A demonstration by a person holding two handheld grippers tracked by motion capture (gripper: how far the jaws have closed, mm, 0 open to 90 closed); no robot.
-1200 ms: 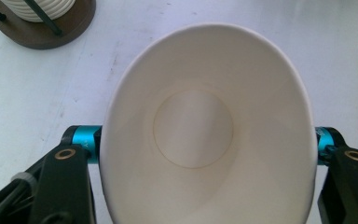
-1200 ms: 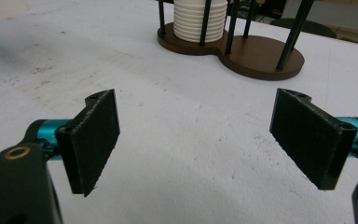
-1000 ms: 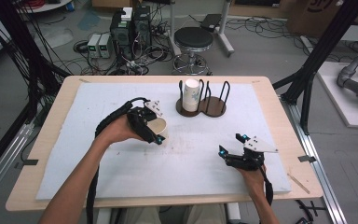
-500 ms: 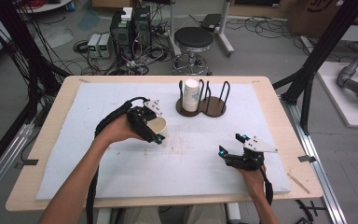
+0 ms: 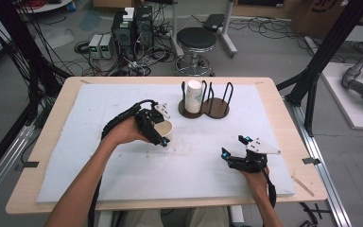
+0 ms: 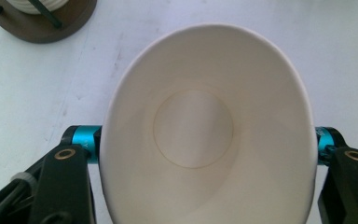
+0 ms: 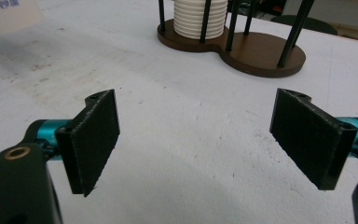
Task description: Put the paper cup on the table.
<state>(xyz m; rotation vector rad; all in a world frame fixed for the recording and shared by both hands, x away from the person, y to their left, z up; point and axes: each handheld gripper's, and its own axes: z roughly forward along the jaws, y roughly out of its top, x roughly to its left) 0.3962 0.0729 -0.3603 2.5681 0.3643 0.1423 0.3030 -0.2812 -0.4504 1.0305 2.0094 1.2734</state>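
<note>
A white paper cup (image 5: pixel 164 128) (image 6: pixel 205 135) sits between the jaws of my left gripper (image 5: pixel 161 134), which is shut on it; its rim is squeezed into an oval and its inside is bare. A brown two-ring cup holder (image 5: pixel 215 108) (image 7: pixel 256 49) stands at the back middle of the white mat, with a stack of white cups (image 5: pixel 194 96) (image 7: pixel 200 17) in its left ring. My right gripper (image 5: pixel 233 146) (image 7: pixel 196 140) rests low near the front right of the mat, open, with nothing between its pads.
The white mat (image 5: pixel 123 170) covers a wooden table (image 5: pixel 28 189). The holder's right ring has black upright rods (image 5: pixel 228 92) around it. Beyond the table are a stool (image 5: pixel 196 40), computer boxes and cables on the floor.
</note>
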